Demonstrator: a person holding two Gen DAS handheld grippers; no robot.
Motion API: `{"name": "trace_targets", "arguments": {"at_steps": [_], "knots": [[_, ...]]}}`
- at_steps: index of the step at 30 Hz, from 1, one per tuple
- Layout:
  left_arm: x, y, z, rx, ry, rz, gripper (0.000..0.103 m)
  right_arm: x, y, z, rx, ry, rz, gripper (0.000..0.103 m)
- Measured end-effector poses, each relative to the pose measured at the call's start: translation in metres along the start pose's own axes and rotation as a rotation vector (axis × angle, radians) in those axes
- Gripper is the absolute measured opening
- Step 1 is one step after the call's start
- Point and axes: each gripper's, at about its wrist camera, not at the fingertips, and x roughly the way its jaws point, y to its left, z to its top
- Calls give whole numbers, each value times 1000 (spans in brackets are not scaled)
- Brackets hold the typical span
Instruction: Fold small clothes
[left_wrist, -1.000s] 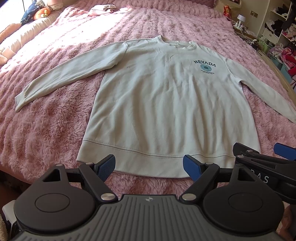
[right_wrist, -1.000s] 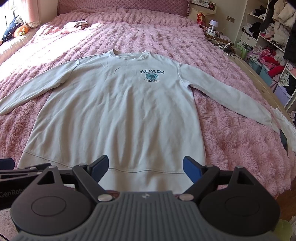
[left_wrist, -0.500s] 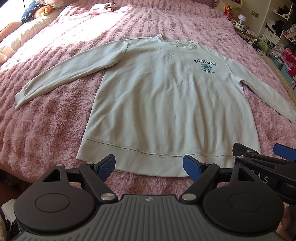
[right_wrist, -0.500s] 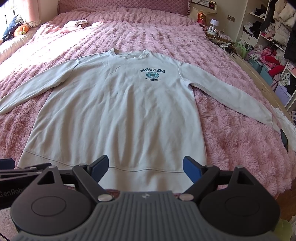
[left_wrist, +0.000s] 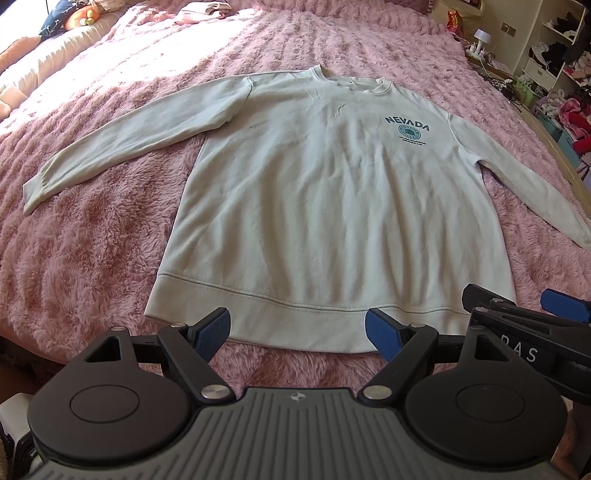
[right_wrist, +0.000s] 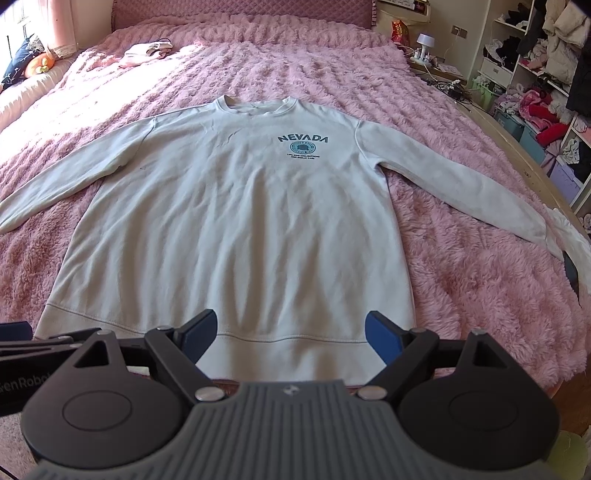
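Note:
A pale long-sleeved sweatshirt (left_wrist: 325, 206) (right_wrist: 236, 221) with a dark "NEVADA" print lies flat and face up on the pink fluffy bed, both sleeves spread outward, hem nearest me. My left gripper (left_wrist: 297, 330) hovers open just short of the hem, nothing between its blue pads. My right gripper (right_wrist: 290, 332) is open too, above the hem's right half and holding nothing. The right gripper's arm (left_wrist: 524, 332) shows at the right edge of the left wrist view, close beside the left one.
The pink bedspread (right_wrist: 461, 266) runs wide on all sides. A small pink garment (right_wrist: 146, 51) lies near the headboard. Cushions (left_wrist: 70, 18) sit at the far left. Cluttered shelves and clothes (right_wrist: 546, 110) stand right of the bed, and a white cloth (right_wrist: 576, 243) hangs at its right edge.
Both grippers have drifted slightly, the view of the sweatshirt shifting a little lower and nearer. Both stay open and the sweatshirt has not moved.

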Motion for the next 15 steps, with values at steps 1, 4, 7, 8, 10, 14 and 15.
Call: {"name": "trace_targets", "arguments": {"at_steps": [1, 4, 7, 8, 10, 14, 15], "knots": [[0, 0, 1, -6, 4, -29, 97, 1, -2, 1, 6, -3, -7, 83], [3, -2, 5, -23, 17, -115, 97, 2, -8, 3, 21, -35, -33, 83], [8, -9, 12, -23, 27, -182, 97, 2, -26, 6, 96, -76, 0, 83], [10, -12, 15, -18, 24, -208, 97, 4, -36, 8, 144, -84, 5, 83], [15, -19, 22, -12, 14, -264, 97, 10, -55, 11, 224, -89, 3, 83], [30, -41, 44, 10, -14, -375, 97, 28, -102, 18, 330, -121, -12, 83], [37, -50, 51, 23, -32, -409, 97, 33, -119, 18, 370, -139, -3, 83]]}}
